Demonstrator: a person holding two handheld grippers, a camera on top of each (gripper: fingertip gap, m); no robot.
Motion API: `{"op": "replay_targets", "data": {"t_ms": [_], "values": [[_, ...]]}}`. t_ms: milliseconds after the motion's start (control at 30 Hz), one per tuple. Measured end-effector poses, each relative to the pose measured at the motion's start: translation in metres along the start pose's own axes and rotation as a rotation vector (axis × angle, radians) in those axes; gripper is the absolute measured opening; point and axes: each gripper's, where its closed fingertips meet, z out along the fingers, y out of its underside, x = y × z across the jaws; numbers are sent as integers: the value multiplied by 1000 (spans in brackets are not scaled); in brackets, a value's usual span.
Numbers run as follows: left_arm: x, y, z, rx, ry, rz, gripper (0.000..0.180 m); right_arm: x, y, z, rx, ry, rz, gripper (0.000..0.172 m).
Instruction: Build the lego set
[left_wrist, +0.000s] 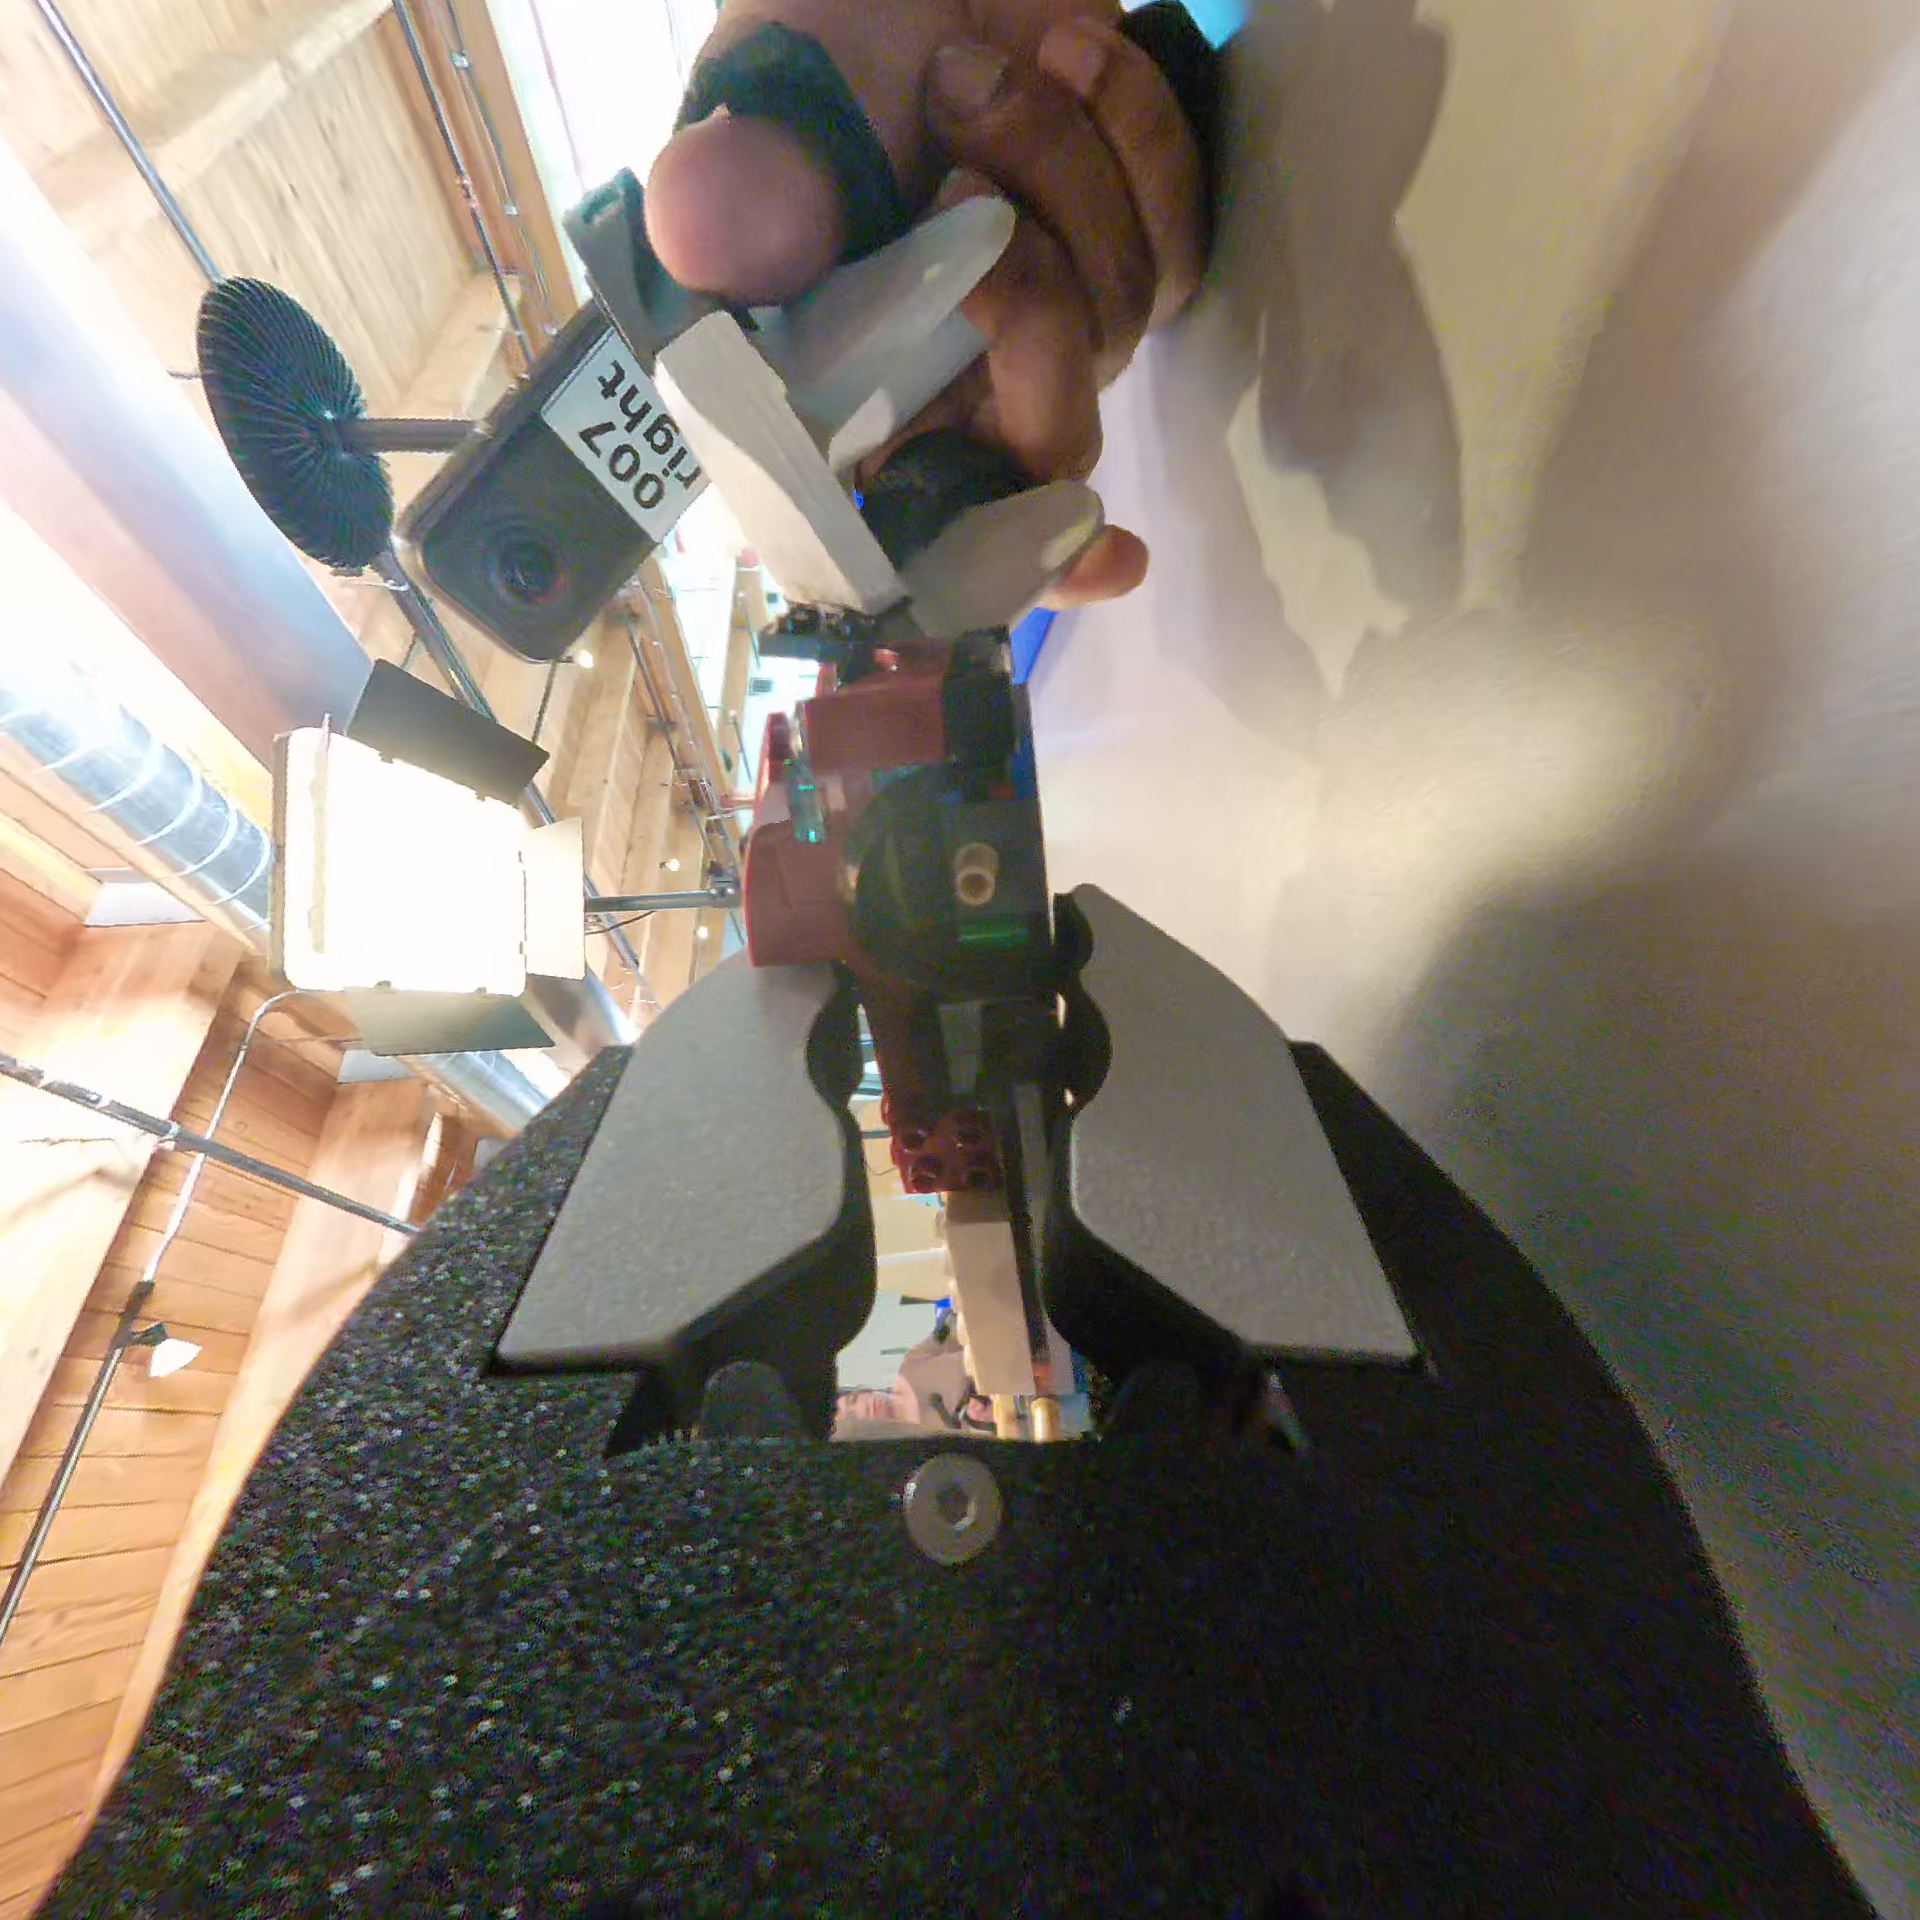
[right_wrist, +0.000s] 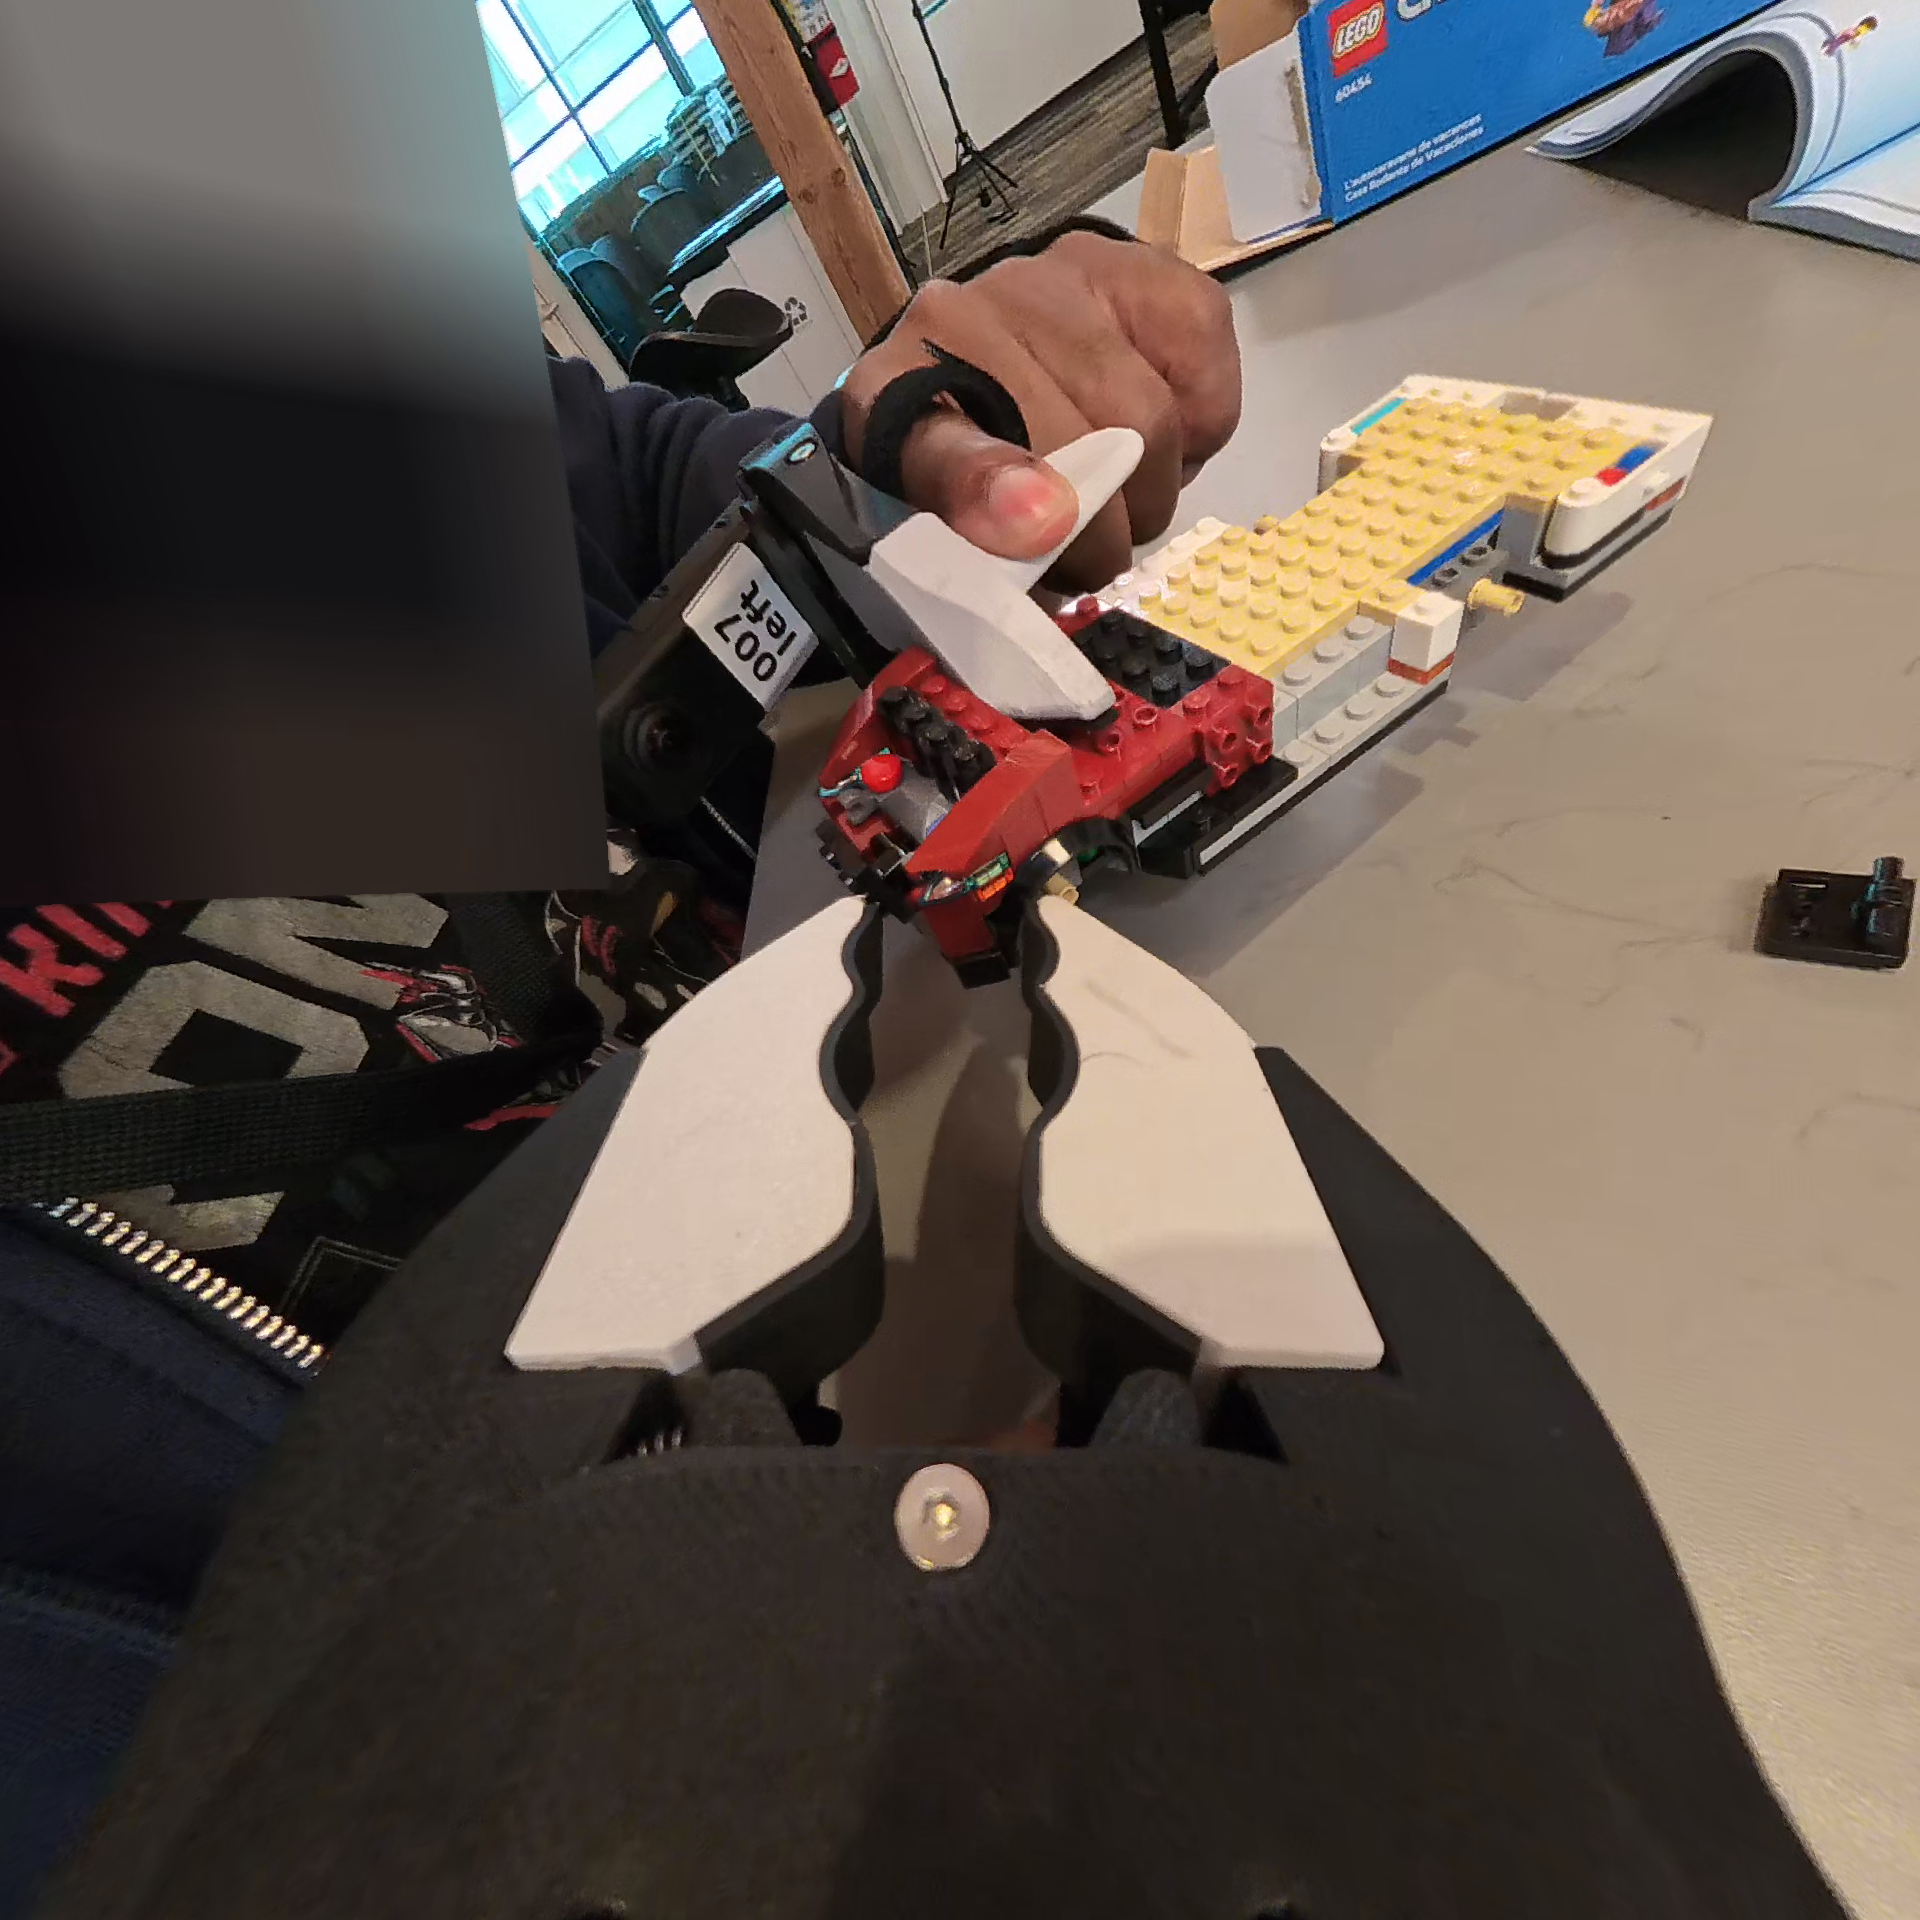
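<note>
From my left wrist camera, tipped on its side, my left gripper is clamped across the dark red cab end of the brick-built vehicle, both pads pressed on its flanks. I hold it at the cab because that is the narrow, solid part; a dark wheel hub sits just ahead of the fingertips. The picture is smeared here, so I take the far part of the model on trust. Beyond it a hand works the right gripper, which meets the model's nose from the other end.

From my right wrist camera, my right gripper pinches the red front corner of the vehicle, its fingertips closed on the bumper, as far as I can judge. The long tan and white rear deck lies on the grey table, so the table carries the weight while both claws steady the cab. A small black plate piece lies well apart to the right, and a blue box and an open booklet stand at the far edge.
</note>
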Motion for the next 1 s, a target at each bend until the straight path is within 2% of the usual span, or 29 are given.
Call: {"op": "replay_targets", "data": {"t_ms": [233,467,1000], "values": [[4,5,1,-33,46,20,35,3,-2,-1,15,35,-13,39],[3,7,-1,-54,58,53,34,5,-4,-2,21,48,-31,23],[3,1,-3,-36,64,42,33,3,-2,-2,1,15,-31,20]]}}
